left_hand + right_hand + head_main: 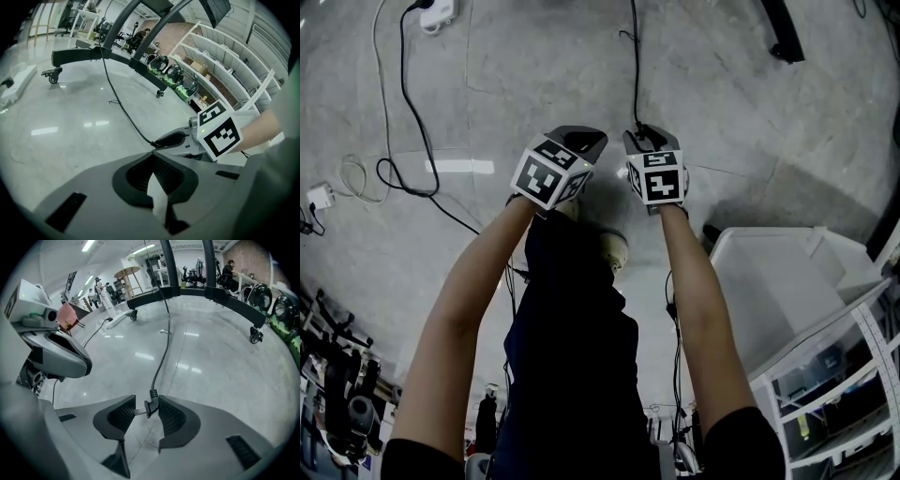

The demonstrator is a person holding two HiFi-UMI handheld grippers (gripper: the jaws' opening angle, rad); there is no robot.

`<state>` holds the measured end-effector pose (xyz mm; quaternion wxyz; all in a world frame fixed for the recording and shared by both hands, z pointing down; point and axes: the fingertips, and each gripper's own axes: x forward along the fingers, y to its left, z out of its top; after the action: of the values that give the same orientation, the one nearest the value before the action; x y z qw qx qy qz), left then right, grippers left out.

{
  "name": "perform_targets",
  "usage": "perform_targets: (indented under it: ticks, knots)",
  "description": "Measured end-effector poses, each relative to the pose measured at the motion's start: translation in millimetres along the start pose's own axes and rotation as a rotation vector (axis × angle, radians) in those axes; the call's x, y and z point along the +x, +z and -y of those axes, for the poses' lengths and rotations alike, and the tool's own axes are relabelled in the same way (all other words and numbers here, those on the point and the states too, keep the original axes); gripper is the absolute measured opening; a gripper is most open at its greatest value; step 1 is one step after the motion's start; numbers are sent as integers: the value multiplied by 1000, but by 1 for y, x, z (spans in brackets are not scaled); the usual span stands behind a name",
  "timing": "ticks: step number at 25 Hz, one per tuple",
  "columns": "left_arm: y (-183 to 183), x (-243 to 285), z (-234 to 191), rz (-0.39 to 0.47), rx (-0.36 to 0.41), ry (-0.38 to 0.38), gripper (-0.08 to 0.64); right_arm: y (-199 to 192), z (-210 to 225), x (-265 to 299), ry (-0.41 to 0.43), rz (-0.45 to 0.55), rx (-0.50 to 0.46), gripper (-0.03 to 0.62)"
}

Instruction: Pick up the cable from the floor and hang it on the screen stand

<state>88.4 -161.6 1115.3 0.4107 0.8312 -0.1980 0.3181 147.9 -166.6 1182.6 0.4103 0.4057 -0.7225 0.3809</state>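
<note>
The right gripper point(143, 408) is pointing steeply down at the floor point(211, 362), its jaws partly apart and closing on the plug point(150, 405) of the cable point(164, 348). The plug is lying crosswise in the gap, its prongs touching one pad and its black body pressing against the other. From the plug the cable is running away over the grey floor toward the stand point(187, 294), whose dark curved base is sitting on castors, and then rising beside its posts.

The left gripper point(153, 154) is hanging just beside the right one, slanting down, with its jaws together and nothing gripped. In its view the cable point(119, 101) is leading from the right gripper point(176, 139) back to the stand point(93, 54).

From the head view both arms are reaching forward, with the left gripper point(572, 145) and right gripper point(649, 141) close side by side over the floor point(534, 56), and the cable point(634, 66) is stretching straight away from the right one. A white bin point(769, 272) is standing to the right, and another black lead point(412, 112) is trailing across the floor at the left from a white power strip point(439, 14)
</note>
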Motion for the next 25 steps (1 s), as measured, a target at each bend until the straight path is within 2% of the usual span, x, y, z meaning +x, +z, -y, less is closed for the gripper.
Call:
perform_targets:
  ticks: [6, 15, 25]
  knots:
    - [18, -36, 9, 16, -21, 23, 0, 27, -19, -33, 14, 12, 6, 172]
    - [73, -98, 27, 52, -43, 50, 0, 88, -39, -96, 23, 26, -31, 170]
    - [112, -165, 58, 105, -99, 67, 0, 143, -65, -172, 30, 42, -57, 169]
